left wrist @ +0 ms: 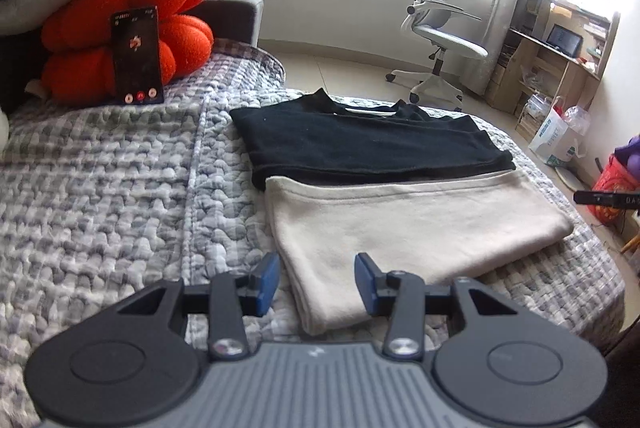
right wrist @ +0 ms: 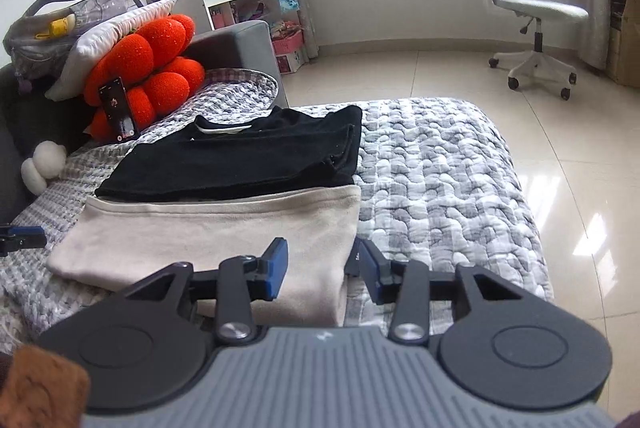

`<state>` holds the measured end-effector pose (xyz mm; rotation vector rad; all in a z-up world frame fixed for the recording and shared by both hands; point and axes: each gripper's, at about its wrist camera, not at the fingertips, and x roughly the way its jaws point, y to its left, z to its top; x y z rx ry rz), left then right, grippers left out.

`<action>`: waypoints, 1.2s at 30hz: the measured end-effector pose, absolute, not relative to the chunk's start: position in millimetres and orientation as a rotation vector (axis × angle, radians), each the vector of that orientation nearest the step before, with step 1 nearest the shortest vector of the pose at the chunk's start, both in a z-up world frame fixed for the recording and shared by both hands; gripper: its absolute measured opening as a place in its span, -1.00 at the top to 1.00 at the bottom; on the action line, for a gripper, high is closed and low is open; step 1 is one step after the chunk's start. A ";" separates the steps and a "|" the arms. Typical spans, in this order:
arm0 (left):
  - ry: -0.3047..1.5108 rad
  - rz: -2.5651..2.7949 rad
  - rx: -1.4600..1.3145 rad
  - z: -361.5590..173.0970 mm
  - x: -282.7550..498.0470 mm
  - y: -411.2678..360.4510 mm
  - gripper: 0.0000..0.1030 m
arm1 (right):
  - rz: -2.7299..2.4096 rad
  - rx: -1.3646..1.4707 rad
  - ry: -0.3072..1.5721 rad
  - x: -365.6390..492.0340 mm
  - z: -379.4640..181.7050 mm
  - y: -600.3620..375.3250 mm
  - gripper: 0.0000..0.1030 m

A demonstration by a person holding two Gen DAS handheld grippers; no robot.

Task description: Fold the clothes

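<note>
A folded beige garment (left wrist: 400,224) (right wrist: 208,236) lies flat on the grey quilted bed (left wrist: 100,188) (right wrist: 440,168). Behind it, touching its far edge, lies a folded black garment (left wrist: 360,144) (right wrist: 240,156) with its collar facing away. My left gripper (left wrist: 317,280) hovers over the beige garment's near left corner, open, its blue pads holding nothing. My right gripper (right wrist: 324,272) hovers over the near right corner, also open and holding nothing. Each gripper's tip shows at the edge of the other's view.
An orange plush cushion (left wrist: 132,28) (right wrist: 148,68) with a phone (left wrist: 136,56) leaning on it sits at the bed's head, under pillows and a bag. A white office chair (right wrist: 532,8) stands on the tiled floor beyond. Bags (left wrist: 556,136) and a desk line the right wall.
</note>
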<state>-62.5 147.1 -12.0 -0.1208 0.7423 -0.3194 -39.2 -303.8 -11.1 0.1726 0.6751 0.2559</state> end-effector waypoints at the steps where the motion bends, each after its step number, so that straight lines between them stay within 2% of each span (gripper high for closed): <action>1: 0.770 -0.322 -0.178 -11.9 -62.4 152.6 0.18 | 0.256 0.198 0.694 -40.8 -10.3 -307.0 0.15; 7: 0.927 -0.352 -0.538 -26.8 -63.3 183.3 0.18 | 0.297 0.411 0.810 -55.0 -11.9 -329.3 0.15; 13: 0.995 -0.371 -0.759 -50.2 -67.6 190.9 0.17 | 0.325 0.610 0.894 -66.0 -23.5 -343.9 0.14; 21: 1.037 -0.369 -0.915 -83.8 -62.5 190.6 0.14 | 0.332 0.828 0.937 -63.9 -46.9 -354.7 0.14; 36: 0.994 -0.363 -1.029 -90.0 -45.9 191.0 0.01 | 0.330 0.895 0.914 -41.1 -62.3 -362.8 0.08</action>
